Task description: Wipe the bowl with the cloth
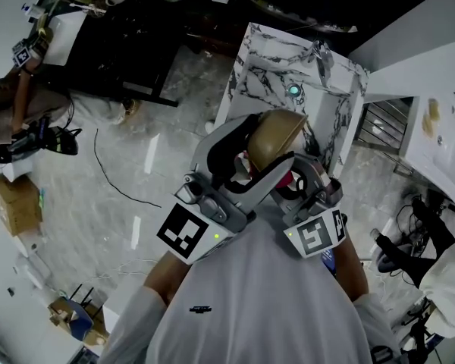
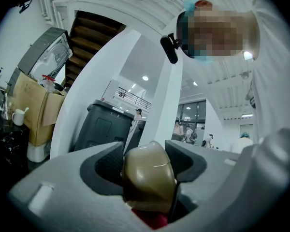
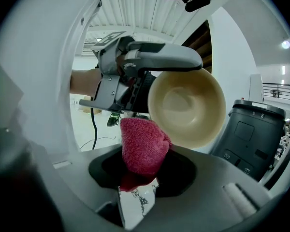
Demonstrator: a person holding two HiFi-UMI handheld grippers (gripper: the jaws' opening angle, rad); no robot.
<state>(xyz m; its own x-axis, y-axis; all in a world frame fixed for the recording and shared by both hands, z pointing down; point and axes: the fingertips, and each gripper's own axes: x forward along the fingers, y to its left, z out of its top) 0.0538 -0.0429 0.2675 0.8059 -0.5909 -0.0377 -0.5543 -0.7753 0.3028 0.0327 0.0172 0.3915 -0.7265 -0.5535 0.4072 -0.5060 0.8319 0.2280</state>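
A white rectangular tabletop with dark grey marble veining [image 1: 269, 59] is standing over a pale grey marbled floor [image 1: 136, 142]. A small round object glowing teal [image 1: 293, 91] is sitting on the tabletop near its middle. A thin black cable [image 1: 108, 179] is lying curved across the floor.

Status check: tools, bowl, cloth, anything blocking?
Left tool shut on bowl, opening facing the right tool. Right tool shut on pink cloth, at the bowl's rim; contact unclear. Nothing between them.
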